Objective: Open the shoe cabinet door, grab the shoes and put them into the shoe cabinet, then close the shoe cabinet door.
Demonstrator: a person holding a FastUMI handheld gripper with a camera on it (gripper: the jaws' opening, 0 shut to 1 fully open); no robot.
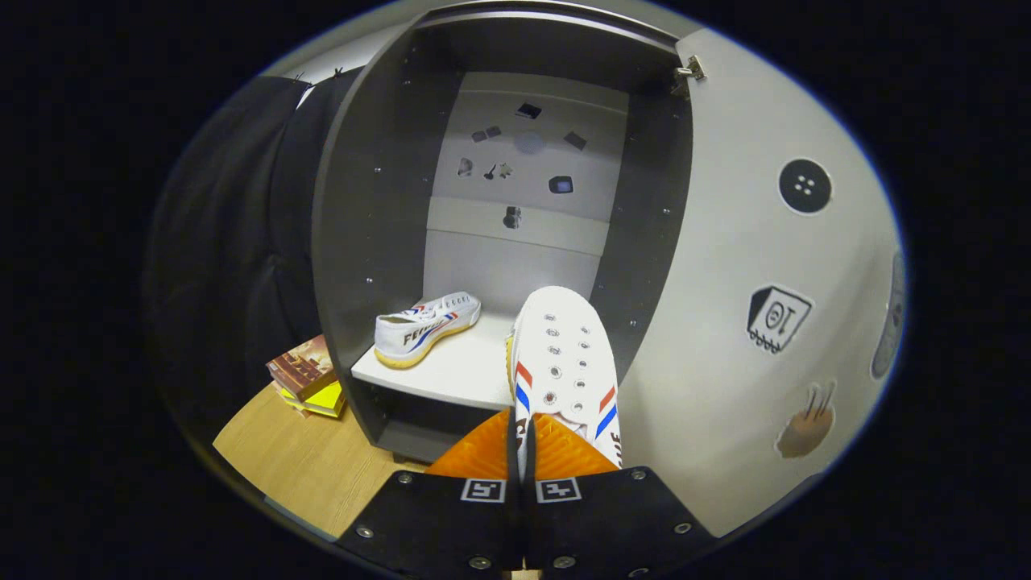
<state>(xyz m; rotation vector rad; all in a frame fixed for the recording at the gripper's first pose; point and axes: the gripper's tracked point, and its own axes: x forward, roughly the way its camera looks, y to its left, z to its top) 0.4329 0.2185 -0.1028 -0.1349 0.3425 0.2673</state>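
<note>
The tongs point(521, 451) pinch the heel edge of a white canvas shoe with red and blue stripes point(568, 362). Its toe points at twelve o'clock, over the grey cabinet's pale shelf point(451, 374). Best set it down flat, beside the other white shoe point(425, 326) at ten o'clock.

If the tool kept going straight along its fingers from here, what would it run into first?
The tool, shut on the second shoe, points into the open cabinet. Its shoe's toe would probably reach the back panel above the shelf first; depth is unclear. The first shoe sits off to the left.
</note>
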